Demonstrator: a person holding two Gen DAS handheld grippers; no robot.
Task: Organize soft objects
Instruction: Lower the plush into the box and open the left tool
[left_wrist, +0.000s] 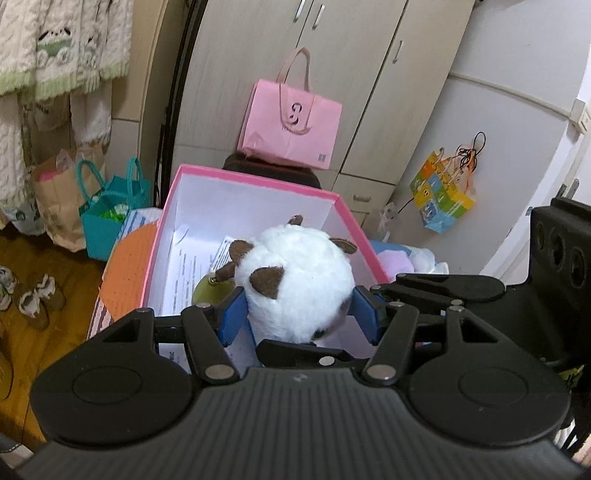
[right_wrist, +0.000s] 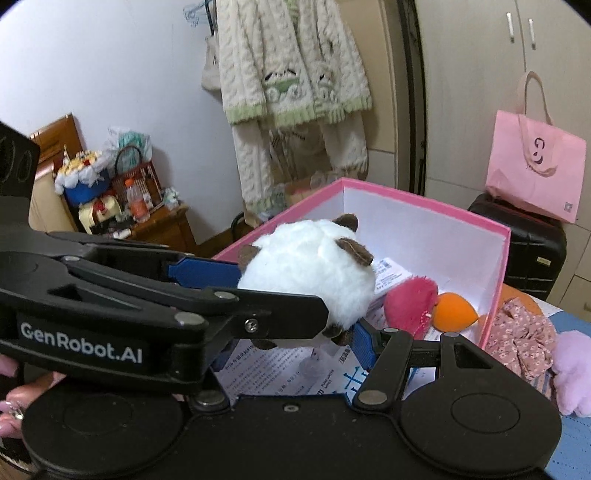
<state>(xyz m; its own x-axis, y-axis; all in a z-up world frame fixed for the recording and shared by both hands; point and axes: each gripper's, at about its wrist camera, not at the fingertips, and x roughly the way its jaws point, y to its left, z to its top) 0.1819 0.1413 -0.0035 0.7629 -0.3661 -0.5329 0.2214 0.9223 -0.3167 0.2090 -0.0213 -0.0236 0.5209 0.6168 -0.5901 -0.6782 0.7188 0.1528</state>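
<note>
From the left wrist camera, I had the left tongs (left_wrist: 298, 310) clamped on the white plush toy (left_wrist: 295, 284), one blue pad squeezing each flank. The toy sat between the fingers and reached past their tips, hanging over the open pink box (left_wrist: 255, 177), which lay straight ahead of and below the tongs. Printed papers (left_wrist: 192, 273) lined the box floor under the toy. Further ahead a pink bag (left_wrist: 291, 118) stood against the cupboard.

From the right wrist camera, the left tongs crossed in from my left with the plush toy (right_wrist: 310, 277) at their tip, above the near part of the pink box (right_wrist: 424, 195). Ahead and to the right of it, inside the box, lay a red fuzzy toy (right_wrist: 410, 302) and an orange sponge (right_wrist: 454, 310). Outside the box, off to the right, sat a floral cloth (right_wrist: 524, 336) and a lilac plush (right_wrist: 576, 369). Of the right tongs (right_wrist: 295, 354) only one blue finger showed near the toy, so I could not tell how they stood.

My worry was the two tools crowding each other: the right finger looked close beneath the toy, and a careless release could catch the plush on it or knock it off the box rim.
</note>
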